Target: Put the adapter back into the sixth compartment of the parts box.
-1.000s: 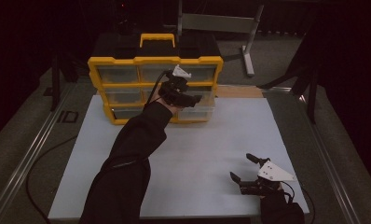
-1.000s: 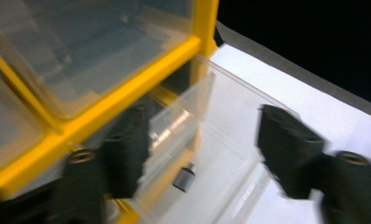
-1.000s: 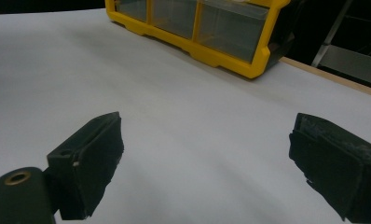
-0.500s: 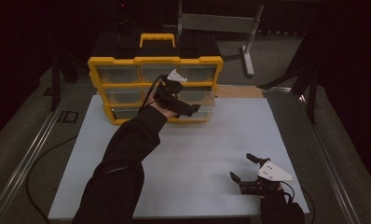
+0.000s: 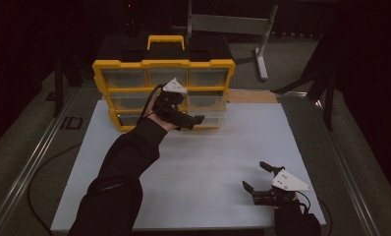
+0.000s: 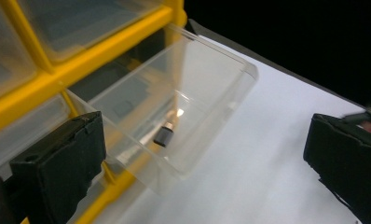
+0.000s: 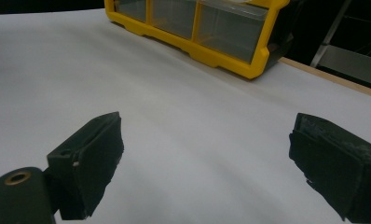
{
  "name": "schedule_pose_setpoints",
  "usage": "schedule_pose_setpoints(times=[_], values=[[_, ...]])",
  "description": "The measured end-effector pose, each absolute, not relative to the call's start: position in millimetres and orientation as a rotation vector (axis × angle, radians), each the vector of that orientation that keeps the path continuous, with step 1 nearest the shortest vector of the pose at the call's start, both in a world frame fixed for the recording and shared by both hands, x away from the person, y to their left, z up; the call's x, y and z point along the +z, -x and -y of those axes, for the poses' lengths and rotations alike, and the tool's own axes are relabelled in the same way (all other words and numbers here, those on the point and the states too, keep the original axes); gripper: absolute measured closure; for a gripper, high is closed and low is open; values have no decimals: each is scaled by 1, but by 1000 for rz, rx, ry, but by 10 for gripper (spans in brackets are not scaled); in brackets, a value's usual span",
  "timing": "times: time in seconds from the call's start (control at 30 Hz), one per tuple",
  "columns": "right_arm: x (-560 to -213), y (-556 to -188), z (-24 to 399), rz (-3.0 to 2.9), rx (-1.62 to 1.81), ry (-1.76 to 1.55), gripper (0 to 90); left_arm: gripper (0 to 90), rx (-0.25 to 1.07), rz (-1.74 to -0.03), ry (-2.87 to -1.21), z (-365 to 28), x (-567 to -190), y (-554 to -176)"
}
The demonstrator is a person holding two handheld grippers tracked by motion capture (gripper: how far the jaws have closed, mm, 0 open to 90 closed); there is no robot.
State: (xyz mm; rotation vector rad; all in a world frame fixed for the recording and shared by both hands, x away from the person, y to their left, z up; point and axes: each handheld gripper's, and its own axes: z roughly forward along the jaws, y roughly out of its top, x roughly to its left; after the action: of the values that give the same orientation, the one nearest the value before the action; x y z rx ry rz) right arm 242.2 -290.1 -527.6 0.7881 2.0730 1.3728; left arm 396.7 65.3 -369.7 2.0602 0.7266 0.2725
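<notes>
- Left tongs (image 5: 196,119): held at the front of the yellow cabinet (image 5: 164,64), jaws spread wide, having just been opening, with nothing between them. In the left gripper view the pads stood either side of the drawer without touching it. Judged a release after pulling the drawer out.
- Drawer (image 6: 193,102): clear plastic, bottom row, right end of the cabinet, drawn out toward the near side and overhanging the table. Judged left open to give access to its contents.
- Cylinder (image 6: 164,135): a small dark piece lying on the drawer floor, near its middle, apart from the walls. Its make was too small to tell.
- Right tongs (image 5: 258,176): resting low at the near right of the table, well apart from the cabinet, jaws wide and empty. Judged parked, out of the working hand's way.
- Other drawers: closed flush in their yellow frame; contents not legible.
- Table (image 5: 233,147): flat white top, matt and bare between cabinet and right tongs; a wooden strip along the far right edge.
- Room: dark. Grey floor around the table, a metal rail along the left, a metal stand at the far right, cables trailing on the left.
</notes>
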Motion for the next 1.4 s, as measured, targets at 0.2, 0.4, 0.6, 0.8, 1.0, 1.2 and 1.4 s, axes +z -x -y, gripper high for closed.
schedule_pose_setpoints(times=[0.2, 0.4, 0.6, 0.8, 1.0, 1.2, 1.4], values=[[-528, -242, 290, -2072, 1372, -790, 97, 0, 257, -701, -2042, -81, -374, -386], [-528, -242, 289, -2076, 1367, -788, 97, 0, 247, -693, -2040, -93, -381, -377], [-528, -242, 289, -2078, 1366, -788, 97, 0, 255, -698, -2042, -106, -389, -369], [-529, -242, 289, -2080, 1363, -788, 97, 0, 251, -694, -2041, -119, -399, -360], [-529, -242, 288, -2081, 1359, -788, 97, 0, 228, -694, -2024, -131, -411, -349], [-528, -242, 288, -2078, 1360, -787, 97, 0, 232, -673, -2039, -138, -426, -336], [-528, -242, 288, -2079, 1359, -787, 97, 0, 227, -651, -2044, -144, -444, -325]])
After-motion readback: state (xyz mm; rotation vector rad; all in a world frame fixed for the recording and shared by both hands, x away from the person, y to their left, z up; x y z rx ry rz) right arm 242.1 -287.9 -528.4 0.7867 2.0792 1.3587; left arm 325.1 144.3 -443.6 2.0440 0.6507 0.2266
